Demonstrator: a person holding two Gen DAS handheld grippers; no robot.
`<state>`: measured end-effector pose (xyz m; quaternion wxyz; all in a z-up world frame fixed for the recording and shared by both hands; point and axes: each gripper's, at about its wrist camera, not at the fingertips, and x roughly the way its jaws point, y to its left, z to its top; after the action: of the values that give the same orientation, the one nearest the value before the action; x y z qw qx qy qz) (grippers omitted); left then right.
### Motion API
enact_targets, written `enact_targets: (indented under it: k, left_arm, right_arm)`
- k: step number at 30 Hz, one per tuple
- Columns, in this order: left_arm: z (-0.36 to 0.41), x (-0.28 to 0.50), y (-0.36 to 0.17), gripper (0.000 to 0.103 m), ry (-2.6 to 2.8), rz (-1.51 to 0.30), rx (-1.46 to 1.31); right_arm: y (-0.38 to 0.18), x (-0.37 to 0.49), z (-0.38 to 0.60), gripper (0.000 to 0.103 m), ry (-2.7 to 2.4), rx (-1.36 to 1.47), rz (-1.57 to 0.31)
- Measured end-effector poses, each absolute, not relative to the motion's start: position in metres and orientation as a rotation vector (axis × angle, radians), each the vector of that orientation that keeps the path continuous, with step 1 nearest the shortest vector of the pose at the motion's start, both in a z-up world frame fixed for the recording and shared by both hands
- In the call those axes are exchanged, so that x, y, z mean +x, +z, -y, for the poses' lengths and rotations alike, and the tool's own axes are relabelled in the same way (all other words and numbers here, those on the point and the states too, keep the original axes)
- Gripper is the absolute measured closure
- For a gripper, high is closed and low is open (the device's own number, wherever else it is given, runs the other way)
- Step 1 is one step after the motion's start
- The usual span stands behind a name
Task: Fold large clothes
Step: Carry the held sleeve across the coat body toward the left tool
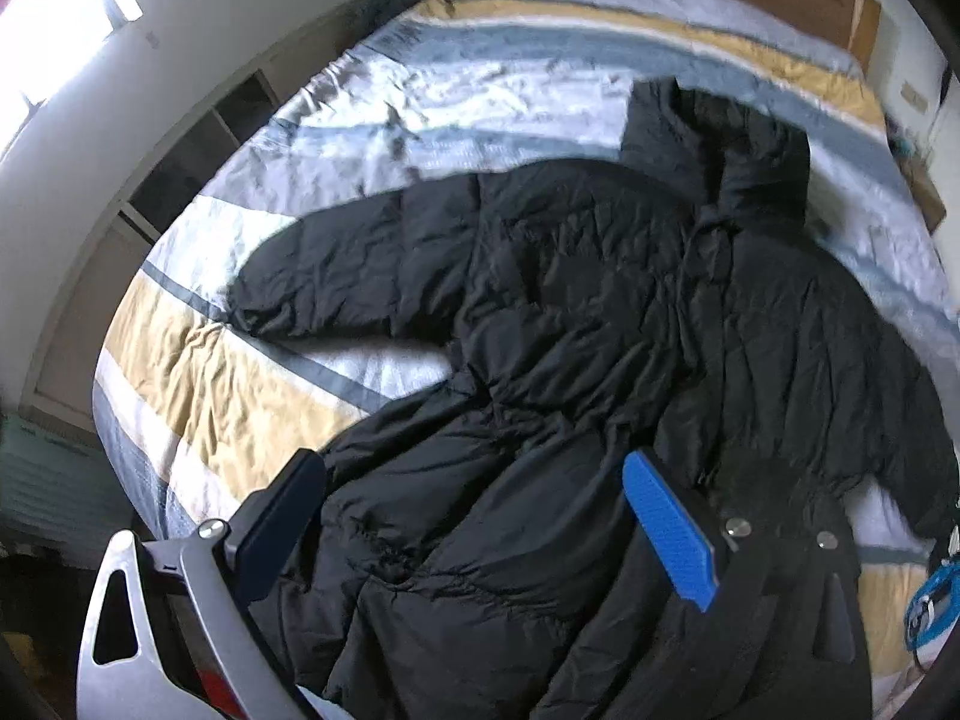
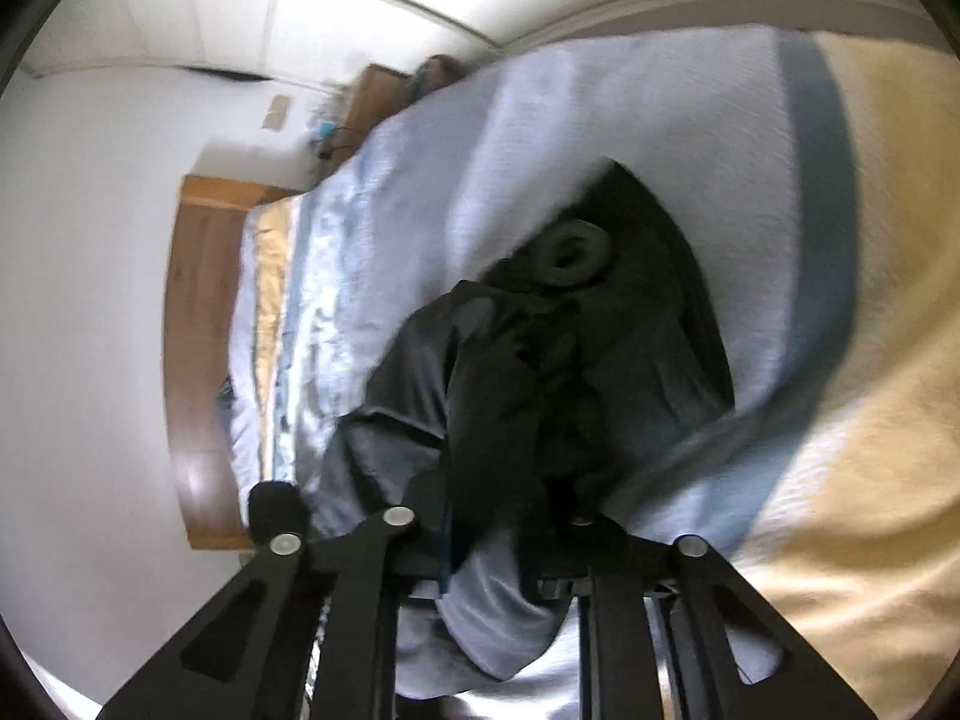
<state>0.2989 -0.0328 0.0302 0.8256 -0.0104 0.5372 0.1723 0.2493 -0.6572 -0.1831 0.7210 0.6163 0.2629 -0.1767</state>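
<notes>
The left gripper point(image 1: 474, 516) hangs with jaws spread wide over the hem of a puffy, quilted black coat point(image 1: 570, 312) lying flat on a striped bedspread point(image 1: 252, 360). In the blurred right view, the right gripper point(image 2: 504, 516) pinches bunched coat fabric; its fingertips are buried.

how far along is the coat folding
Done: the black puffer coat lies spread on the striped bedspread, one sleeve out sideways. In hand: the right gripper is shut on bunched coat fabric; the left gripper hovers open above the lower part. Left: no fold is visible, so essentially everything.
</notes>
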Motion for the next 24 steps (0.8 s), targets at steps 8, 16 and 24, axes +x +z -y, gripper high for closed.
enact_targets:
  k: [8,16,24]
  left_arm:
    - [0.009,0.287,0.039,0.003,0.363,-1.136,-0.119]
    - [-0.024,0.279,0.032,0.003,0.303,-1.131,-0.239]
    - [-0.069,0.289,0.03,0.003,0.35,-1.08,-0.216]
  right_arm:
    - [-0.106,0.286,0.621,0.091,-0.184,1.176,-0.568]
    - [-0.035,0.327,0.529,0.091,0.026,0.922,-0.633]
    - [-0.005,0.356,0.41,0.091,0.163,0.665,-0.768]
